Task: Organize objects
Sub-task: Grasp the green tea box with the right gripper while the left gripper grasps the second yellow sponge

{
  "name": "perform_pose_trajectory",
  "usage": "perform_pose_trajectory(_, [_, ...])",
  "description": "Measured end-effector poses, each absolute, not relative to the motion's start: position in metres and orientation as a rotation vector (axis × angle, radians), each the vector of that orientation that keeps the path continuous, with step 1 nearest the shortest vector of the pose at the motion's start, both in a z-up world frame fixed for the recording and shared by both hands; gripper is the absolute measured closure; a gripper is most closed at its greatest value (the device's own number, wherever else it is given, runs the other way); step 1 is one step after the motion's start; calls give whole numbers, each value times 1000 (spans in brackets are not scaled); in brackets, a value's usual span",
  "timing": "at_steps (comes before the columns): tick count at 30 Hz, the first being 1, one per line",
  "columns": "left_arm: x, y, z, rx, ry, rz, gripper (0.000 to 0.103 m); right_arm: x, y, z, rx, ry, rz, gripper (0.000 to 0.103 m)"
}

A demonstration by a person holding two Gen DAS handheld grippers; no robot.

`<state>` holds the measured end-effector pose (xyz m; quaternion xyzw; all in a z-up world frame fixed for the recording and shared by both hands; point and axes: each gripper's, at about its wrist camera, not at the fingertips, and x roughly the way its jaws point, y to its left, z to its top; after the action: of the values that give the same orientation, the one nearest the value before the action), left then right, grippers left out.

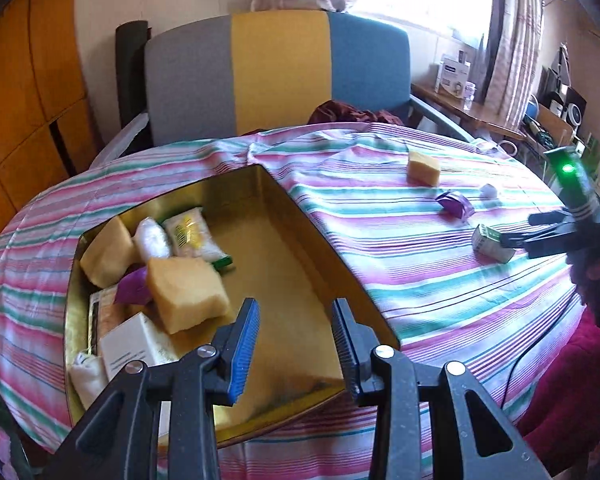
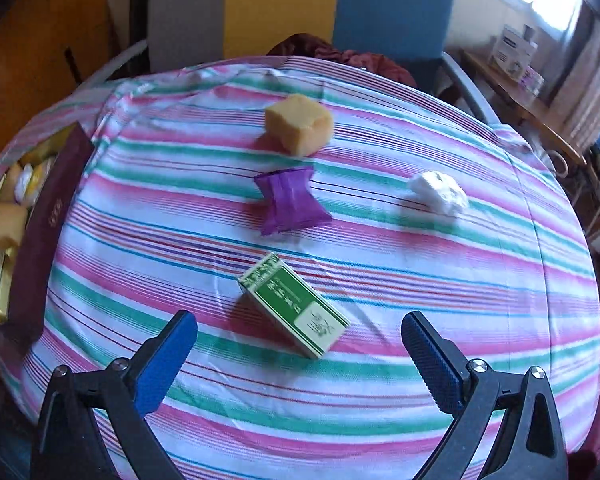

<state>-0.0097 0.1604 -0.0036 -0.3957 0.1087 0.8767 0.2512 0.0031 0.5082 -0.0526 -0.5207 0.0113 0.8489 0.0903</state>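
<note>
Green box [image 2: 294, 306] lies flat, long axis diagonal, before wide-open right gripper [image 2: 299, 360]; left gripper [image 1: 296, 344] parted, empty.

Left wrist view looks steeply down into the tin [image 1: 300, 216]; right wrist view hovers close over the green box [image 2: 294, 306]. Both share the striped counter [image 2: 380, 240].
</note>
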Motion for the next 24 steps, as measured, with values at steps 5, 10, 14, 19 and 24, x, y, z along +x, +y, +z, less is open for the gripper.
perform_pose_trajectory(5, [-13, 180, 0, -1068, 318, 2342, 66, -17, 509, -75, -1584, -66, 2486, 0])
perform_pose_trajectory(10, [-21, 204, 2, -1075, 318, 2280, 66, -17, 521, -93, -1609, 13, 2458, 72])
perform_pose_trajectory(14, [-33, 233, 7, -1082, 290, 2232, 66, -15, 525, -90, -1590, 47, 2463, 72])
perform_pose_trajectory(19, [-56, 283, 5, -1091, 289, 2168, 66, -12, 537, -84, -1551, 138, 2417, 72])
perform_pose_trajectory(24, [-84, 341, -11, -1148, 296, 2095, 56, -8, 545, -89, -1607, 238, 2342, 72])
